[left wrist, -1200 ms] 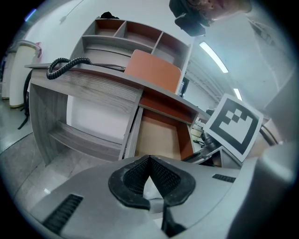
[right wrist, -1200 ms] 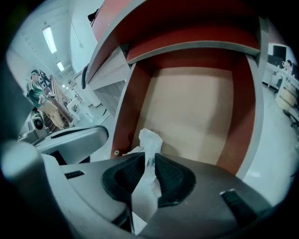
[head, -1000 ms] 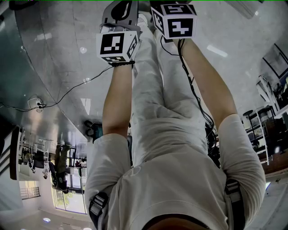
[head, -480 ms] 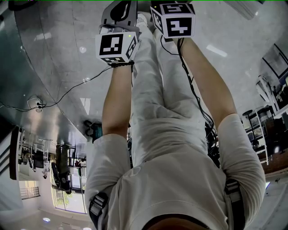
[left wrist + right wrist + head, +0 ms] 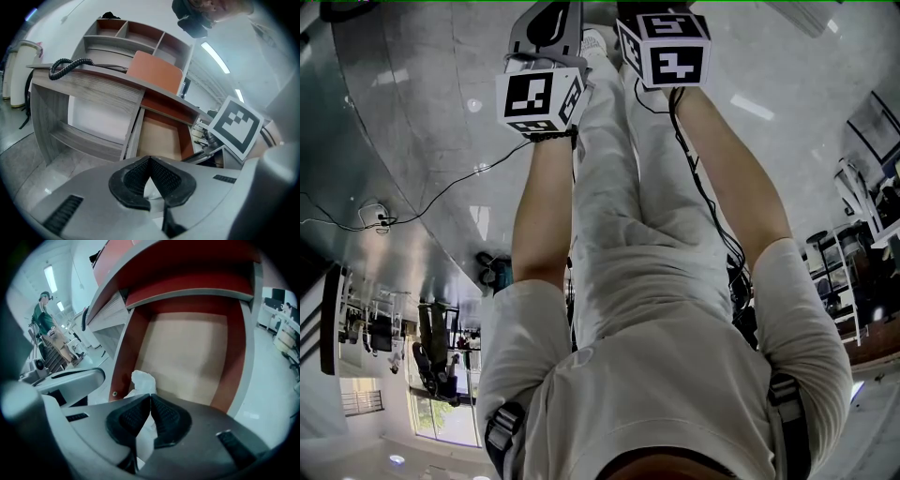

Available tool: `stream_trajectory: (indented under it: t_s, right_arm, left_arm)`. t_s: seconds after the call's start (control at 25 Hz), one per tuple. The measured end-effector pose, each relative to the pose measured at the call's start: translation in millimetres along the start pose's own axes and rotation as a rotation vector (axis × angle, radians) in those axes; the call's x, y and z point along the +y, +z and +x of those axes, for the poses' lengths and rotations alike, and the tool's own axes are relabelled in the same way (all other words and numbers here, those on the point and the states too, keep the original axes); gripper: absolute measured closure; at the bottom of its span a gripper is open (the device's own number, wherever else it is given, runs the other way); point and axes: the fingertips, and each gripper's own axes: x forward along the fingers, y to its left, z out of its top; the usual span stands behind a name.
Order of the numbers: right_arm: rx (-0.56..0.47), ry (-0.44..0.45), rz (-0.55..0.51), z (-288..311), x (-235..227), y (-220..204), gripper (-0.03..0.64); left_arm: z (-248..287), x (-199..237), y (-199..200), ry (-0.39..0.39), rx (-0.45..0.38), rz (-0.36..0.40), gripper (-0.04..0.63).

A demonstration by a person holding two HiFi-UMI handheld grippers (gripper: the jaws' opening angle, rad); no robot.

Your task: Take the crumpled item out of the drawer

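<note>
In the right gripper view the drawer point(image 5: 243, 348) stands open, with red walls and a bare tan floor. A white crumpled paper point(image 5: 141, 382) sticks out just past my right gripper point(image 5: 150, 396), which is shut on it near the drawer's front left corner. More white paper shows below the pads. My left gripper point(image 5: 150, 158) is shut with nothing between its jaws, held in front of the same drawer point(image 5: 161, 136). The head view shows only both marker cubes, the left gripper's point(image 5: 539, 94) and the right gripper's point(image 5: 670, 47), above the person's arms.
The grey wooden desk point(image 5: 93, 89) has an open shelf space at its left. A coiled black cable point(image 5: 70, 63), a reddish board point(image 5: 154, 70) and a cubby unit point(image 5: 136, 35) sit on top. A person in green point(image 5: 47, 319) stands far off.
The left gripper's cube has drifted very slightly left in the head view. The right gripper keeps its place.
</note>
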Motion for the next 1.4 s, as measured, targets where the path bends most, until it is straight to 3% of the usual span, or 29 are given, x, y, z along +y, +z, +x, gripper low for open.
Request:
stream_trajectory:
  t_s: [0.68,1.4]
  right_arm:
    - [-0.103,-0.013,0.048,-70.8,-4.0,20.5,0.611]
    - [-0.238,0.016,0.051,-183.1,14.0,67.1,0.611]
  left_arm:
    - [-16.2,-36.9,39.2,-0.021,-0.013,0.066,0.597]
    - [-61.3,-80.8,119.5,-0.013,-0.051,0.149,0.597]
